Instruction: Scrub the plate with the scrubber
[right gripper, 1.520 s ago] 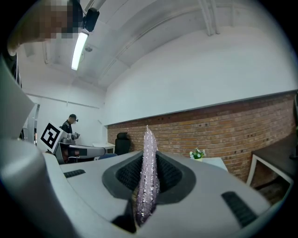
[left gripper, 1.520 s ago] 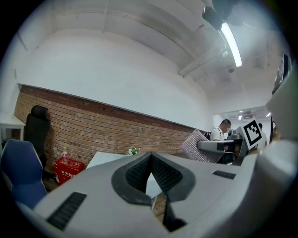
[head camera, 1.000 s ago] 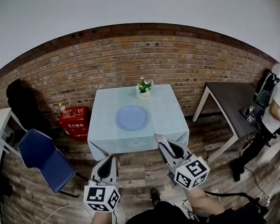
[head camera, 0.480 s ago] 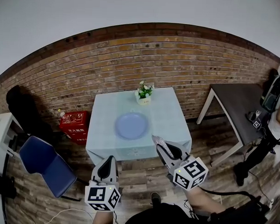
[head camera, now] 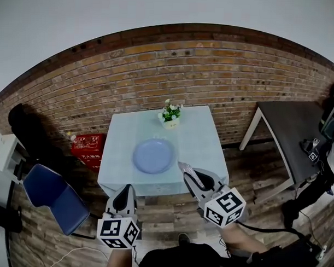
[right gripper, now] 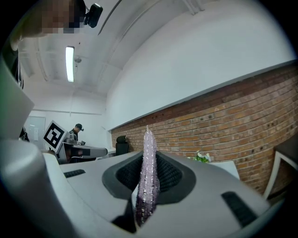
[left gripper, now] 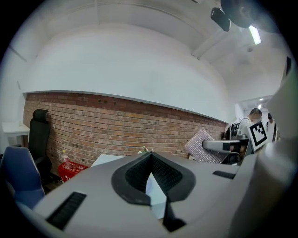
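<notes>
Right now your left gripper (head camera: pixel 125 191) has its fingers clenched together with nothing between them, held before the near edge of the bench (head camera: pixel 202 138). Your right gripper (head camera: pixel 190 176) has its fingers grasping the scrubber (right gripper: pixel 147 182), a glittery purple pad that stands on edge and pokes out past the fingertips. The plate (head camera: pixel 153 155), round and blue, lies flat on the pale blue bench ahead of both pairs of fingers, to the right of the left pair and to the left of the right pair, apart from the scrubber. A small pot of flowers (head camera: pixel 170 117) stands on the bench further out past the plate, near the brick wall (head camera: pixel 158 69). Well off to the left of your left fingers sit a blue chair (head camera: pixel 49 193) and a red box (head camera: pixel 88 145); off to the right of your right fingers stands a dark bench (head camera: pixel 290 126)
</notes>
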Available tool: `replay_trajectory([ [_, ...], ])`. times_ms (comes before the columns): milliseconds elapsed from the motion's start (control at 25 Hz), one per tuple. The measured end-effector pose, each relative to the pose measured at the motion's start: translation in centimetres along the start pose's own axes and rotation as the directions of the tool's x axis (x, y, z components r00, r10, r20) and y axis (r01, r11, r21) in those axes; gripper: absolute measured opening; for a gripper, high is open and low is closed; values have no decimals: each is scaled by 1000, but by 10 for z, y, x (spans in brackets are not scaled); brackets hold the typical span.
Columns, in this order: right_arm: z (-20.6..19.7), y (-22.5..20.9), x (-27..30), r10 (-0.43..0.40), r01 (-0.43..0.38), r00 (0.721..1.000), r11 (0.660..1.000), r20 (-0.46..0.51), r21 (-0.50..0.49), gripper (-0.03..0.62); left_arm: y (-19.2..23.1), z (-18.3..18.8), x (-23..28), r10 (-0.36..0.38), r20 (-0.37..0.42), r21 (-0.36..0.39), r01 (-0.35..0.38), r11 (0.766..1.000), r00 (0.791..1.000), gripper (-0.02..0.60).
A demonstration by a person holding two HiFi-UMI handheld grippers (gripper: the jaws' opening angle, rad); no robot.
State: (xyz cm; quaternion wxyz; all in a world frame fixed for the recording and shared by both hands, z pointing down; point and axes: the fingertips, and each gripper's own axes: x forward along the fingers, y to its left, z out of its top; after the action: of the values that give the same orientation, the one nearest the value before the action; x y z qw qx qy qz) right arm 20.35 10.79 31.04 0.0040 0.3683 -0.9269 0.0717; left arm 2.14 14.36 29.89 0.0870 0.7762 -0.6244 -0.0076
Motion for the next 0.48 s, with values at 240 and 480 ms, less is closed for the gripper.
replay_trajectory([
  [240,3,-17,14,36,-36,999,999,11,-18,61,3,0,24,19,-8,16,-19,1000,1000,11],
  [480,0,-27,36,36,-37,999,998,-19,-45,61,15,-4,46,18,-17,12,-17,1000,1000,11],
])
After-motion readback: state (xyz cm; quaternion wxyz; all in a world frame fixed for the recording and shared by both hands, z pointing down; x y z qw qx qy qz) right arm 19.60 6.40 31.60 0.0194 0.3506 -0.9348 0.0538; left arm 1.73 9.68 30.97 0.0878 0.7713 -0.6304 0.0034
